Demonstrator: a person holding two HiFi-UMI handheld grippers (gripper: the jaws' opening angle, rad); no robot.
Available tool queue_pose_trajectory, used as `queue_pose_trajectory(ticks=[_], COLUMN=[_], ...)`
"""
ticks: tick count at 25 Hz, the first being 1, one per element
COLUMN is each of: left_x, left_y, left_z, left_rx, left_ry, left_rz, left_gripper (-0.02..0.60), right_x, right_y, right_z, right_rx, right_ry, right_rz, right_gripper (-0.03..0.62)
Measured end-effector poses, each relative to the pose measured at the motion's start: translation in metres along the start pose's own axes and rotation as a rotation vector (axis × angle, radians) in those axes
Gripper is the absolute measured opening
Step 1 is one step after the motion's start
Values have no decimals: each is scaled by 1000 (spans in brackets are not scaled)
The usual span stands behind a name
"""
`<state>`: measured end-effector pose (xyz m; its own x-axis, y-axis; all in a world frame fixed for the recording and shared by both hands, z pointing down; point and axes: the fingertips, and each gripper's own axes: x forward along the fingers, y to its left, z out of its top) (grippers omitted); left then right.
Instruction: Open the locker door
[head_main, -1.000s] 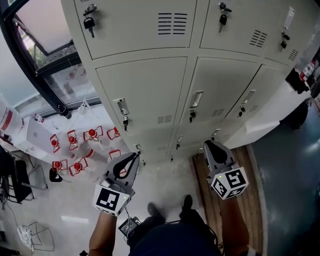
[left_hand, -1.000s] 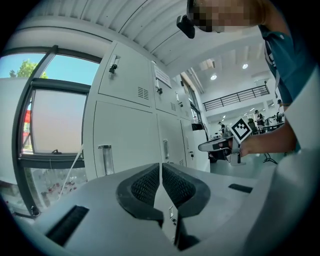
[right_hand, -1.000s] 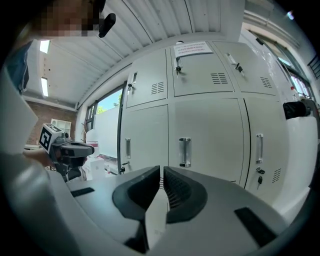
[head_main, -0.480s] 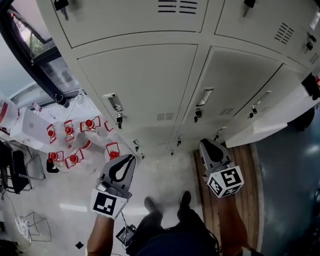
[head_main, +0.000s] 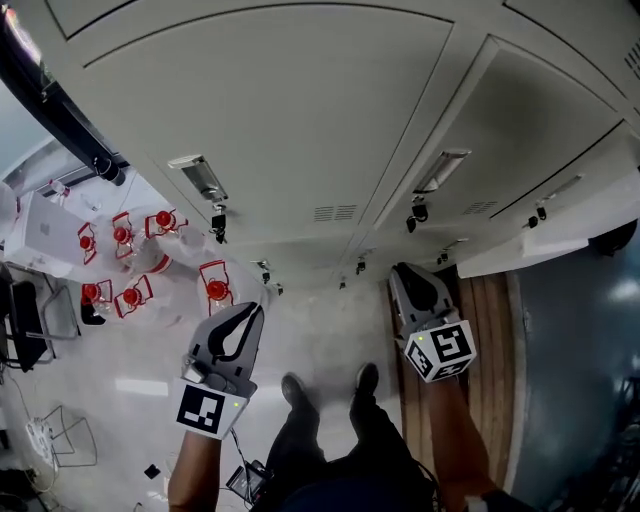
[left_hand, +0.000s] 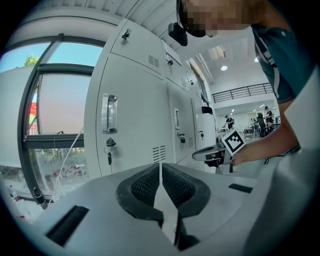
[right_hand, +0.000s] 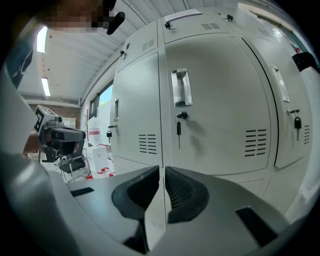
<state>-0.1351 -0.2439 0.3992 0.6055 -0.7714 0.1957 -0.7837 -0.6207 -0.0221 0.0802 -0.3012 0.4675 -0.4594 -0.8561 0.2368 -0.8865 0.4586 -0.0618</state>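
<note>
Cream metal lockers fill the head view. One locker door has a recessed handle with a key under it. The neighbouring door has its own handle and key. My left gripper is shut and empty, short of the lockers, and faces a handle and key in the left gripper view. My right gripper is also shut on nothing. In the right gripper view the right gripper points at a door with a handle and hanging key, well apart from it.
Several red-capped items lie on the floor at the left, below a black window frame. A wooden floor strip runs under the right lockers. The person's shoes stand between the grippers. Small lower lockers with keys sit near the floor.
Both grippers have sunk lower, and the head view has closed in on the middle locker row, which now looks larger. Both pairs of jaws have stayed shut.
</note>
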Motion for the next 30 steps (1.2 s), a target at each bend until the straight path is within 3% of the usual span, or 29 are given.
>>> queue_pose_trajectory(ticks=[17, 30], left_x=[38, 58], left_y=[23, 41], left_z=[-100, -157], left_rx=[-54, -86], left_ry=[66, 110], left_rz=[19, 27], left_gripper=[32, 32], right_x=[78, 133], right_y=[-24, -46], right_z=[-130, -215], right_rx=[14, 17], right_ry=[119, 215], right_rz=[30, 27], right_gripper=[41, 81])
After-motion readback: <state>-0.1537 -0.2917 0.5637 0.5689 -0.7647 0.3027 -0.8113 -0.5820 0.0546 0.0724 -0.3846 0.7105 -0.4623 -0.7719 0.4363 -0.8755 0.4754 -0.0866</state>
